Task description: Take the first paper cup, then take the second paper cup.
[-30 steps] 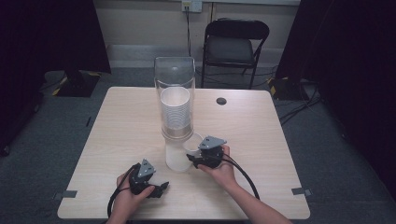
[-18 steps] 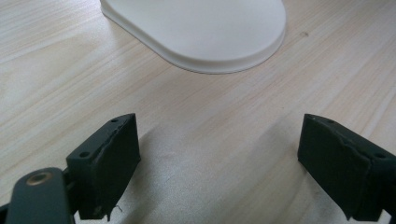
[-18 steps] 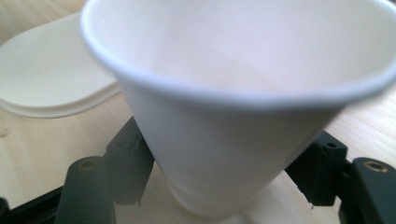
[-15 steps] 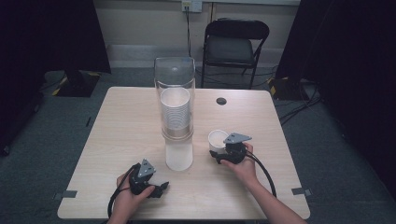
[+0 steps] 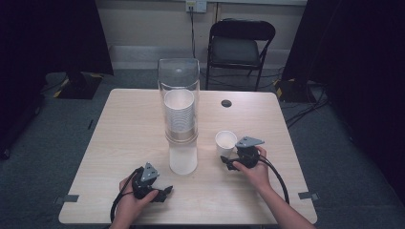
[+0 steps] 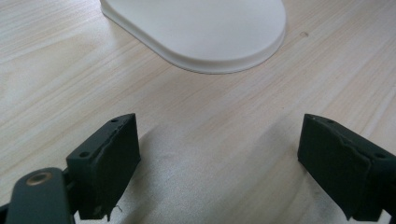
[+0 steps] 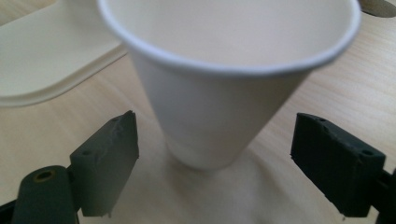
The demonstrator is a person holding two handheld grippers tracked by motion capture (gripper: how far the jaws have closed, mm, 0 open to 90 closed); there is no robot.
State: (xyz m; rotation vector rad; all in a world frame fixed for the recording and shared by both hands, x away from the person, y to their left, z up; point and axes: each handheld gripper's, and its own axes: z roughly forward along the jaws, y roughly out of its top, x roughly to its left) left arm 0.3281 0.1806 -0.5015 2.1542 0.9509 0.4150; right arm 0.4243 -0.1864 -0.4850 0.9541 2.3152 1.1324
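A clear tube dispenser holding a stack of white cups stands mid-table on a white base. To its right a single white paper cup stands upright on the table. My right gripper sits just in front of it. In the right gripper view the cup is between the jaws, which have just been opening; the pads are clear of its sides. My left gripper rests at the front left, open and empty, facing the dispenser's base.
A small black round mark lies on the wooden table behind the cup. A black folding chair stands beyond the far edge. Cables trail from both grippers toward the front edge.
My right gripper has carried the cup from under the dispenser out to the right, set it on the table and opened its jaws. The left gripper has stayed still.
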